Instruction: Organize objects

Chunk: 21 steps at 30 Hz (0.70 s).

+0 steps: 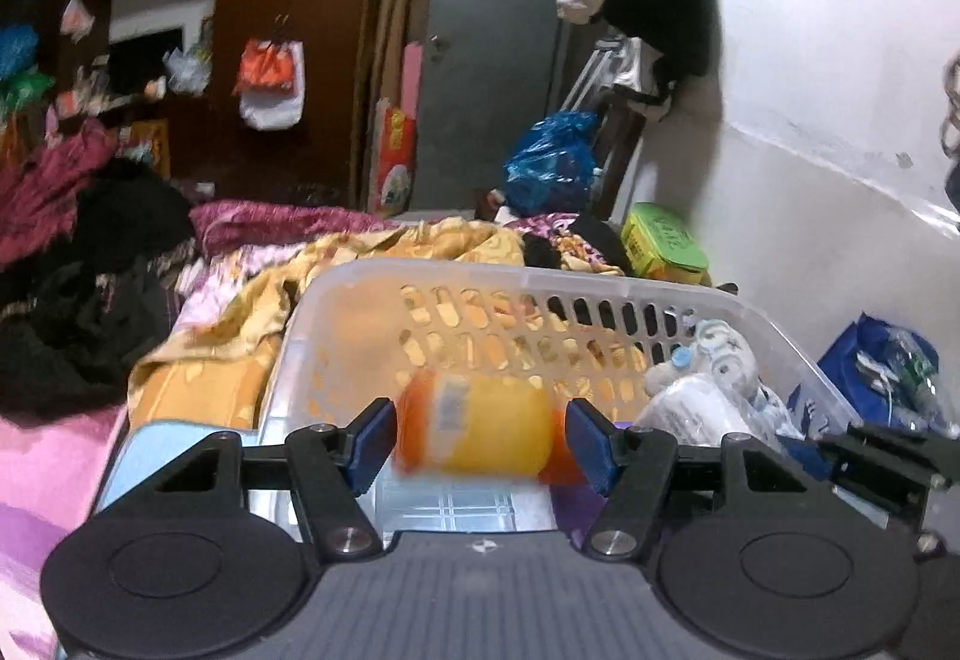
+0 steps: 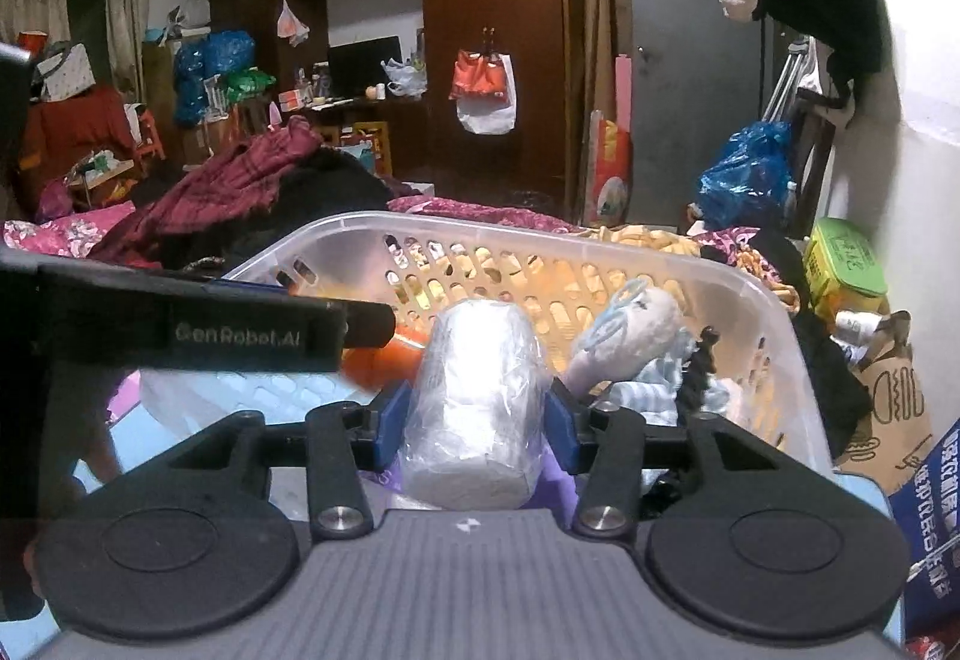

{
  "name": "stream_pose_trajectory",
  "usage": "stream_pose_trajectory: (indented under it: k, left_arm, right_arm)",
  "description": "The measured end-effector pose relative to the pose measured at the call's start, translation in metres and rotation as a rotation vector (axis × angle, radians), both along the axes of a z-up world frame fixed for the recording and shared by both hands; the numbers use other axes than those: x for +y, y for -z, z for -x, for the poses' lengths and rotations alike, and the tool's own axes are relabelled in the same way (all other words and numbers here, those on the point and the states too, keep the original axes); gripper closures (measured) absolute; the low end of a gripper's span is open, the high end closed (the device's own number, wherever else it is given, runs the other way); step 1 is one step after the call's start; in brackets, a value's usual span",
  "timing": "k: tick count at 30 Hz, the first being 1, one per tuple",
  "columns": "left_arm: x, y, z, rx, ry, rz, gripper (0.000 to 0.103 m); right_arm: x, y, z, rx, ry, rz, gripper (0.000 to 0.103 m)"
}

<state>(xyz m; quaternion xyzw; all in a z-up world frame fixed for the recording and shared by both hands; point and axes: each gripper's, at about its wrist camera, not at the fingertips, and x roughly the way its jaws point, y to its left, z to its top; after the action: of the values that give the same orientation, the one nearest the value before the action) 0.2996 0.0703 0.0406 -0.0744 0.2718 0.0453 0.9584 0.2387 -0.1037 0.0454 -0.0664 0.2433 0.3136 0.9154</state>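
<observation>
Translucent white plastic forms a perforated basket (image 1: 360, 312) that sits on a bed strewn with cloth. Going left to right in the left wrist view: a heap of dark and maroon clothes (image 1: 90, 252) lies at the far left, then a yellow patterned blanket (image 1: 228, 318) is bunched against the basket's left wall. The left tool (image 1: 480, 441) is over the near part of the basket, its two blue-padded fingers set moderately wide and pressed to the ends of a yellow bottle (image 1: 486, 432) with orange ends (blurred, so its label cannot be read). The bottle lies sideways between the pads. To its right, inside the basket, rests a pale plush toy (image 1: 714, 354) beside crinkled clear wrapping. Beyond the basket's far right corner stands a green lidded box (image 1: 660, 243), and a blue plastic bag (image 1: 552, 162) sits near the grey door behind it.

In the right wrist view, the black body of the left tool crosses the left side. At centre, the right tool (image 2: 477, 429) has its blue pads closed against the sides of a white roll wrapped in clear film (image 2: 480, 408), which stands upright between them above the basket's near edge. Right of the roll, the plush toy (image 2: 630, 330) leans inside the basket (image 2: 774, 324).
</observation>
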Motion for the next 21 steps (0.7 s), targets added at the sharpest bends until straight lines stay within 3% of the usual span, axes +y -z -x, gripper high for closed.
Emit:
stream_pose_trajectory:
  k: [2, 4, 6, 9, 11, 15, 19, 21]
  left_arm:
    - [-0.002, -0.001, 0.007, -0.024, 0.011, -0.016, 0.029]
    - [-0.002, -0.005, 0.022, -0.064, 0.020, -0.018, 0.021]
    - [-0.003, -0.013, 0.048, -0.126, 0.028, -0.037, 0.020]
    - [-0.003, -0.018, 0.098, -0.209, 0.040, -0.065, 0.007]
    - [0.000, -0.008, 0.132, -0.228, 0.065, -0.064, 0.001]
    - [0.007, 0.032, 0.155, -0.175, 0.084, -0.066, 0.001]
    - [0.027, 0.062, 0.131, -0.087, 0.055, -0.036, 0.001]
    - [0.038, 0.072, 0.116, -0.042, 0.058, 0.017, 0.002]
  right_arm:
    - [-0.006, -0.005, 0.007, -0.025, 0.012, -0.014, 0.040]
    - [-0.016, -0.012, 0.019, -0.061, -0.002, -0.048, 0.017]
    - [-0.029, -0.017, 0.038, -0.118, -0.001, -0.081, 0.010]
    - [-0.056, -0.015, 0.072, -0.198, 0.009, -0.137, 0.000]
    - [-0.073, -0.002, 0.092, -0.230, 0.010, -0.182, 0.000]
    - [-0.086, 0.039, 0.093, -0.081, 0.017, -0.214, 0.000]
    - [-0.086, 0.067, 0.078, 0.033, 0.135, -0.217, 0.000]
    - [-0.079, 0.071, 0.068, 0.097, 0.108, -0.222, 0.000]
